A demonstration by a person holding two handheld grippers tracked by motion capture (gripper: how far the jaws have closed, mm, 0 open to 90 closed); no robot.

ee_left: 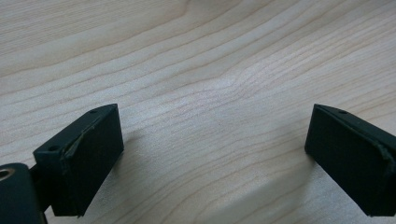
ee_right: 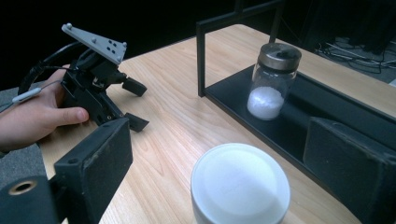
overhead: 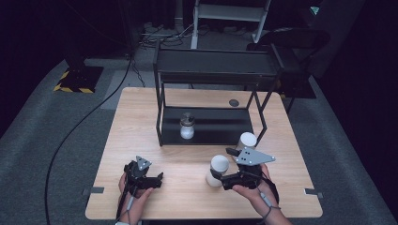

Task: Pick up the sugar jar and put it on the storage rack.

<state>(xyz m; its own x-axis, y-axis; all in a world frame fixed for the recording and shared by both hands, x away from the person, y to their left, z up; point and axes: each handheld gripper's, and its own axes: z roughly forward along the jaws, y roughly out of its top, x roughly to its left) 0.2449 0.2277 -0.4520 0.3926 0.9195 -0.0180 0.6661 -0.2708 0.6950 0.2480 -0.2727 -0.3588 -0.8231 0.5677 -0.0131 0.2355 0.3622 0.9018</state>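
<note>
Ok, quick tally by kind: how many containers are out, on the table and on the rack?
White cups: 2, one between the right hand-held gripper's jaws, one by the rack's corner.
Glass jars: 1, on the rack's bottom shelf.
Total: 3.

This looks like a lab or recording studio rather than a home. A lone wooden worktop (overhead: 141, 122) stands on grey carpet (overhead: 56, 140) in a dark room lit from above. Black cables (overhead: 80, 122) trail across the floor to a tangle behind, a stand base edged with yellow-and-black hazard tape (overhead: 77, 79) sits at the back left, and tape marks (overhead: 96, 190) flag the worktop's front corners.
</note>
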